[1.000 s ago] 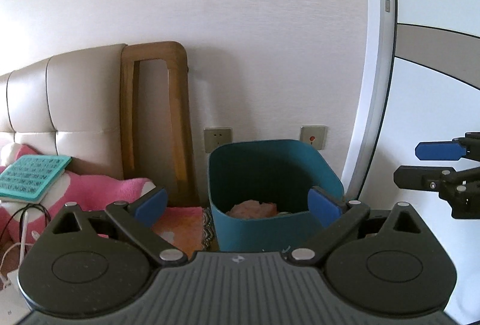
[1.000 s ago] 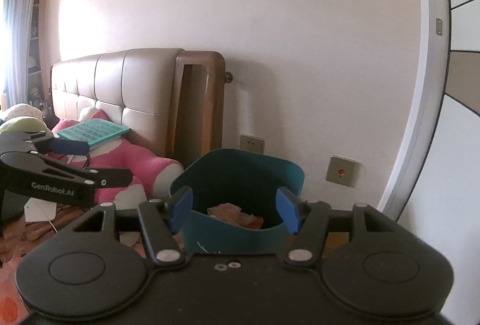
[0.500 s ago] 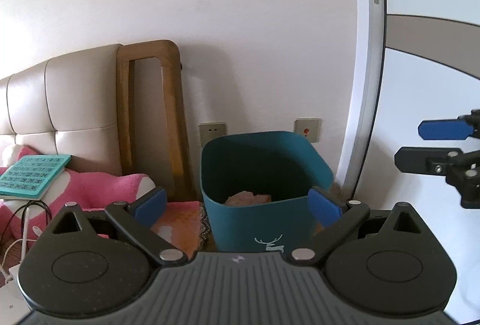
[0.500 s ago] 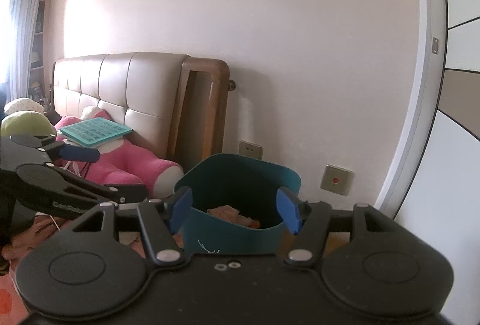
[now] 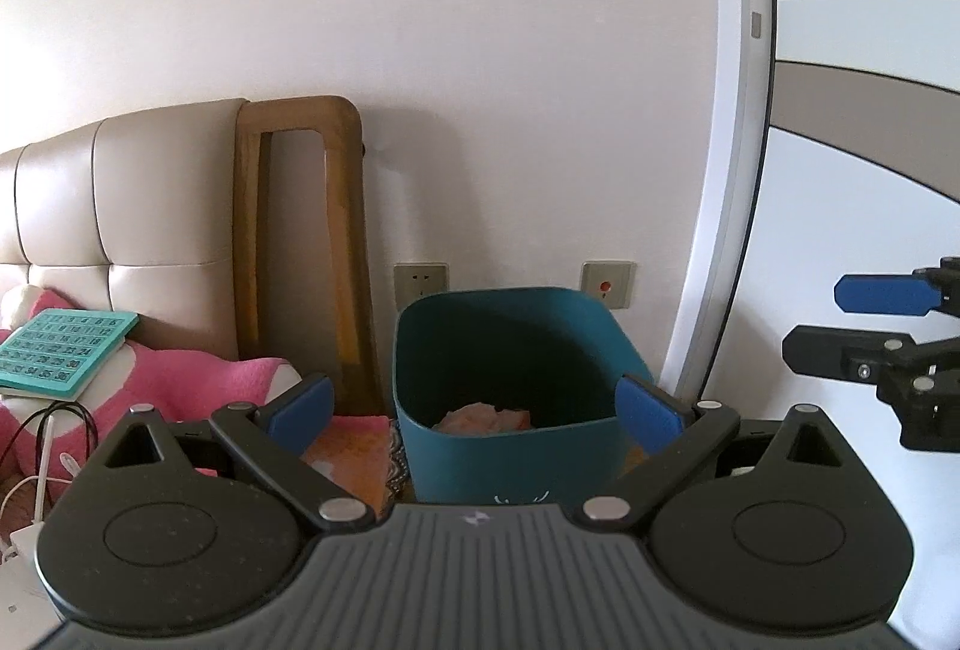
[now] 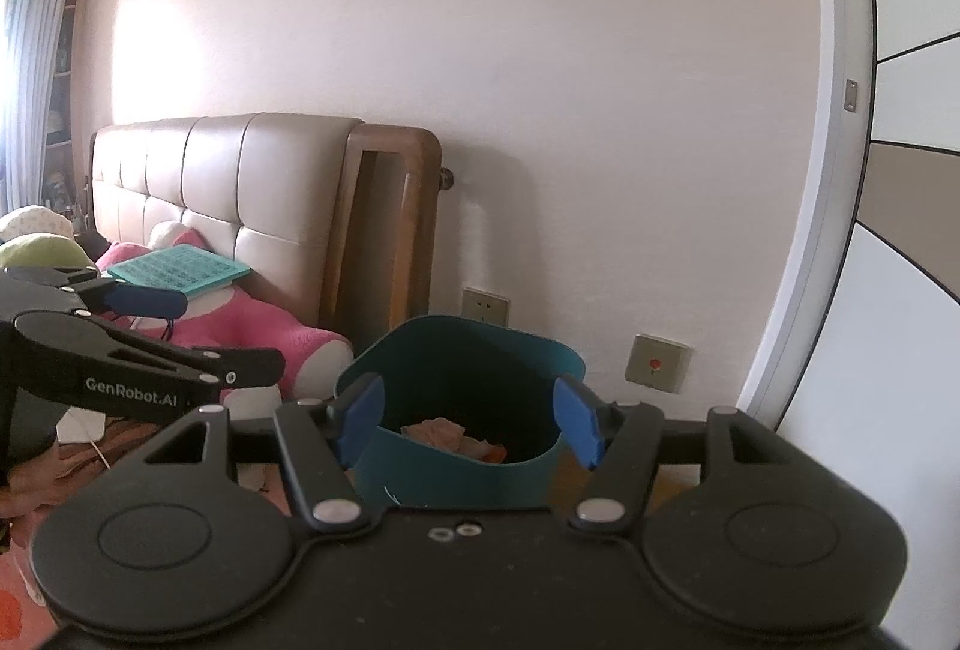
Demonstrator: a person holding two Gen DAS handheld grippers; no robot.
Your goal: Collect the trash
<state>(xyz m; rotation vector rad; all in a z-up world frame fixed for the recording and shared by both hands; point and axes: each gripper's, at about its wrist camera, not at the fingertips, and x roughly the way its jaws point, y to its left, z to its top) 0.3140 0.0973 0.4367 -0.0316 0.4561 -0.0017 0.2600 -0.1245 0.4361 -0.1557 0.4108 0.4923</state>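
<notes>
Bin [image 5: 510, 446] base behind hand-held gripper [image 5: 474, 413]

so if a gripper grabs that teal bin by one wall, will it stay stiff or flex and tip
The teal bin looks thin-walled with a bowed rim, so it would probably flex. Only some crumpled trash lies inside, so it is likely light and may tilt when lifted by one side.

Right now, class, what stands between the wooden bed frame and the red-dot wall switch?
The teal bin with crumpled trash inside and a wall socket above it; left wrist view.
</notes>
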